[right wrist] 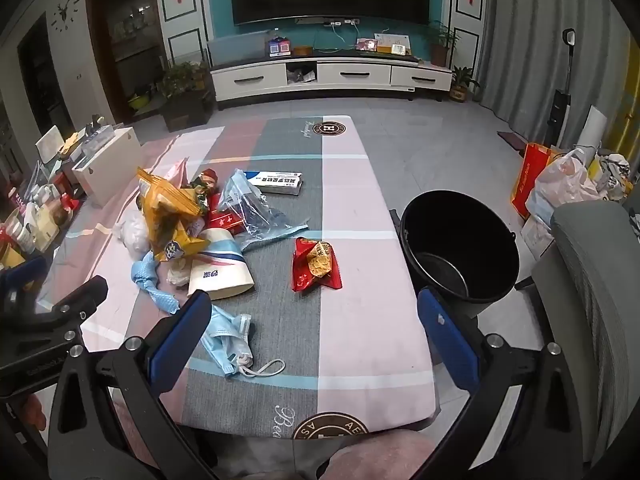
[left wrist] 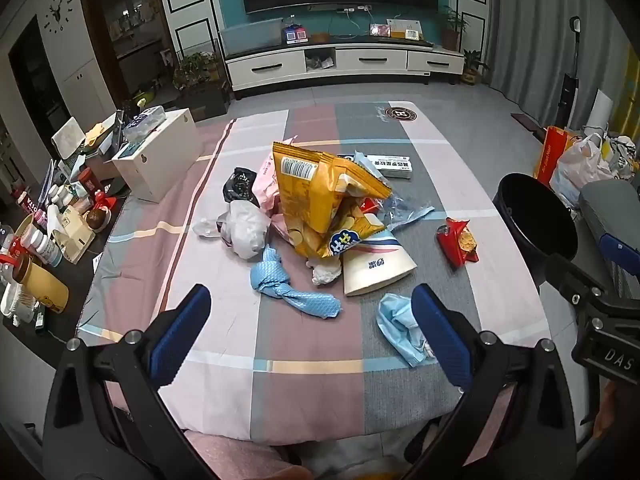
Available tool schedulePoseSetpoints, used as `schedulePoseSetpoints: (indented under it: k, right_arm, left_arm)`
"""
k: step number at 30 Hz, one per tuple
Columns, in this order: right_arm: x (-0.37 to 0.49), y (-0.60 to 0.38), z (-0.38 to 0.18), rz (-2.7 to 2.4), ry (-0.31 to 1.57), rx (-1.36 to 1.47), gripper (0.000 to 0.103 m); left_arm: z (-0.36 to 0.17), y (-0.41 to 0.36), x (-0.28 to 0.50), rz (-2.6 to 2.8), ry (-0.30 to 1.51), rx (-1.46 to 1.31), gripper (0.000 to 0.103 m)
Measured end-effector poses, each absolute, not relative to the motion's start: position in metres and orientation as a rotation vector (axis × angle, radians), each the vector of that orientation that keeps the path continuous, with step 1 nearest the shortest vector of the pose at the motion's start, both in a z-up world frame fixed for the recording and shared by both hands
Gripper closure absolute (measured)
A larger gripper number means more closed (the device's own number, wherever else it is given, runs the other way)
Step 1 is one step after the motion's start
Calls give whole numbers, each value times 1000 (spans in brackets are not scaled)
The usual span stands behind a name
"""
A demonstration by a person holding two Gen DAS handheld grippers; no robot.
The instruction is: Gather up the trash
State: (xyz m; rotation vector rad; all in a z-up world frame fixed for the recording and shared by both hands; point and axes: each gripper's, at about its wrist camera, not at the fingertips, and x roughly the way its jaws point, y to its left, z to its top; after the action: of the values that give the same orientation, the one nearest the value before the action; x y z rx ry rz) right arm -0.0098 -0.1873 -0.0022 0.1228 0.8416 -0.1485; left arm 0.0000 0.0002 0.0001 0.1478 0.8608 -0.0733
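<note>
The trash lies in a loose pile on the cloth-covered table (right wrist: pixel 380 320), and the black bucket (right wrist: pixel 460 240) stands on the floor just beside the table's right edge, rim roughly level with the tabletop; judged from this placement, it is set there so that items can be carried a short way sideways and dropped in. It appears to hold no trash yet, so the task is judged to be at its start. The left gripper (left wrist: pixel 312 320) hovers over the near edge of the table with its jaws spread wide and nothing between them. The right gripper (right wrist: pixel 312 328) is likewise wide apart and holds nothing, positioned between the pile and the bucket. Nearest the bucket is the red snack wrapper (right wrist: pixel 316 264), lying apart from the pile. Farther from the bucket are the blue face mask (right wrist: pixel 228 340), the paper cup (right wrist: pixel 220 276) on its side, the yellow chip bag (right wrist: pixel 168 216), the clear plastic bag (right wrist: pixel 256 212) and the white box (right wrist: pixel 276 180). The wrapper's separation makes it the easiest first pick.
</note>
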Motion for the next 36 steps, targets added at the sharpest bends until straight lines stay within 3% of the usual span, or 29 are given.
schedulePoseSetpoints:
  k: [36]
  right_arm:
    - [-11, -181, 0, -151, 838, 115, 3]
  left_arm:
    - [-1, 0, -2, -69, 863, 155, 3]
